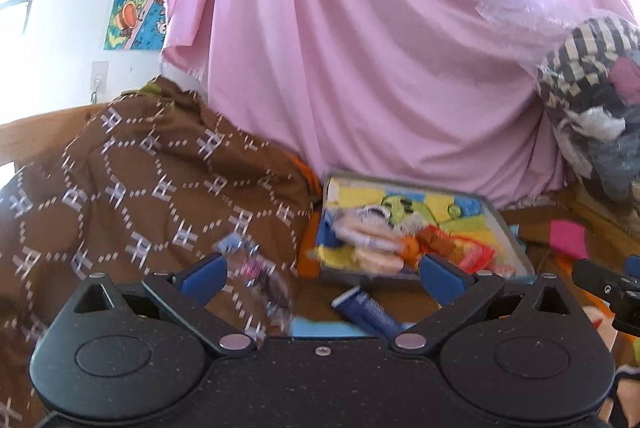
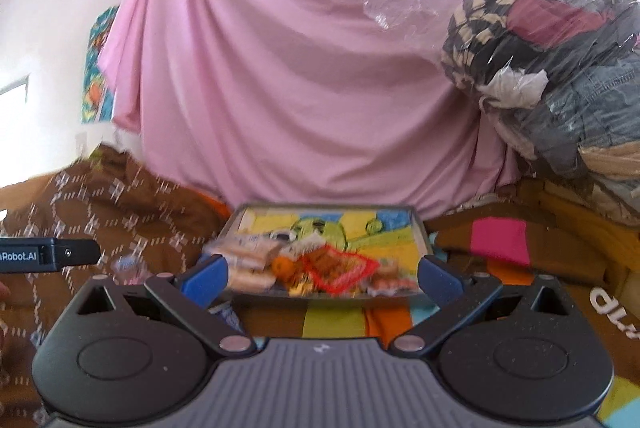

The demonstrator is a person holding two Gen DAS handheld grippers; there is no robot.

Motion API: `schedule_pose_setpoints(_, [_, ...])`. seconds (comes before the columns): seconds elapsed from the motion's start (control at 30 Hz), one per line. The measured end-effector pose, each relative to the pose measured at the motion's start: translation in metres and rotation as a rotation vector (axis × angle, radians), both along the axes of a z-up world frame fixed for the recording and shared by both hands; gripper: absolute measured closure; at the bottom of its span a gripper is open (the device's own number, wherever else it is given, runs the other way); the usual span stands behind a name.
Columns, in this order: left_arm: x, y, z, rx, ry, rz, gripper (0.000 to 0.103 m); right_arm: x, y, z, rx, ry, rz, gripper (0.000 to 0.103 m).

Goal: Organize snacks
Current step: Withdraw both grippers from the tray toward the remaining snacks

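Both claws spread wide, pinching nothing. Snack tray straight ahead of the right claw, piled with blurry packets — red packet in the middle. Blue tube lying slanted between the left claw's fingers, long end pointing toward the tray; left claw nearer. Small shiny wrapper by its left finger — too smeared to name.

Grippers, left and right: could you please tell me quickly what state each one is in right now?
Left gripper: open, holding nothing.
Right gripper: open, holding nothing.
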State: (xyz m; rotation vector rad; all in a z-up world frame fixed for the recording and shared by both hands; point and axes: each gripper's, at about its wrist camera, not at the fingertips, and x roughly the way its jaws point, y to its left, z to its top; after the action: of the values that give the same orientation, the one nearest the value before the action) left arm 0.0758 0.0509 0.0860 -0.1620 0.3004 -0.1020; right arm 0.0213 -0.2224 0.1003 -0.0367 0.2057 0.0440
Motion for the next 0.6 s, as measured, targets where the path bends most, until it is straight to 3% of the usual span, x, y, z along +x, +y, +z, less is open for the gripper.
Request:
schedule_pose_setpoints(0.2, [-0.025,0.004,-0.025,0.037,0.016,-0.007,0.001,-0.02,0.007,-0.026,0.013,0.086,-0.011,0.0])
schedule_pose_setpoints(0.6, [-0.053,0.008,-0.063,0.075,0.156,-0.007,0.003,-0.036,0.017,-0.068,0.055,0.293,0.005,0.0])
